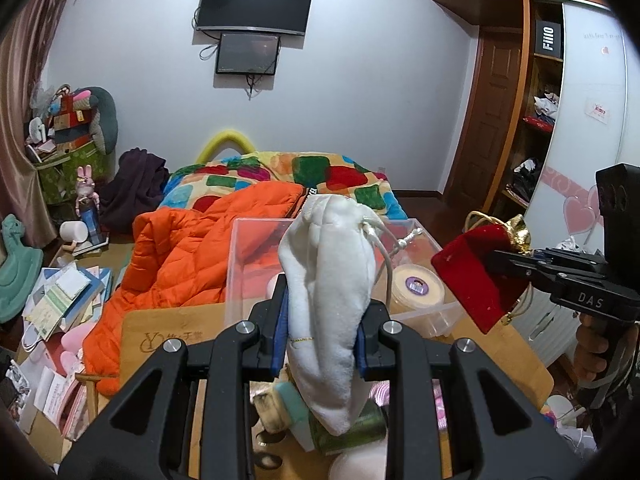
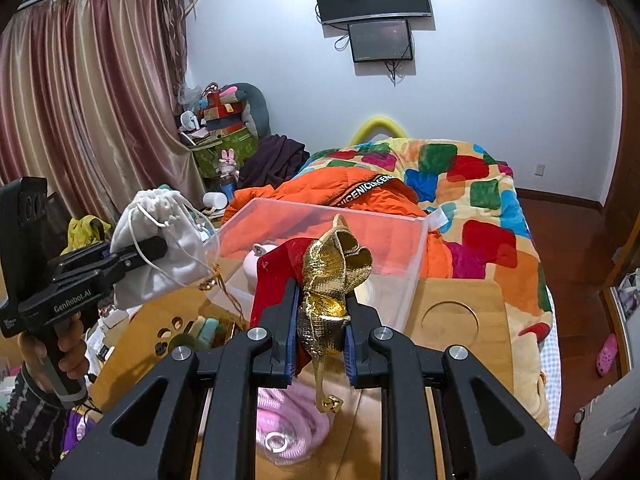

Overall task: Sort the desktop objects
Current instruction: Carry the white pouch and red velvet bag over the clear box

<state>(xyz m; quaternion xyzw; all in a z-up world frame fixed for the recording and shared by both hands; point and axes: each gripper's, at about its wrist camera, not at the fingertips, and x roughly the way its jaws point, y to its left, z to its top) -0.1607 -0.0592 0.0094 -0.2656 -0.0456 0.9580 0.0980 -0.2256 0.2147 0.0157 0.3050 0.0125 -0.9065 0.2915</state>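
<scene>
My left gripper [image 1: 322, 320] is shut on a white drawstring pouch [image 1: 330, 280] and holds it up in front of a clear plastic bin [image 1: 240, 264]. It also shows in the right wrist view [image 2: 156, 248], with the white pouch [image 2: 160, 244] at the left. My right gripper [image 2: 322, 312] is shut on a red velvet pouch with a gold top [image 2: 332, 272], held above the bin [image 2: 416, 256]. In the left wrist view the right gripper [image 1: 496, 262] holds the red pouch [image 1: 472, 280] at the right, beside the bin.
The bin stands on a wooden lap desk [image 2: 472, 304] on a bed. A roll of tape [image 1: 416, 286] lies in the bin. A pink knitted item [image 2: 288, 428], green items [image 1: 352, 428] and a round cup hole [image 2: 450, 318] are on the desk. An orange jacket [image 1: 180, 264] lies left.
</scene>
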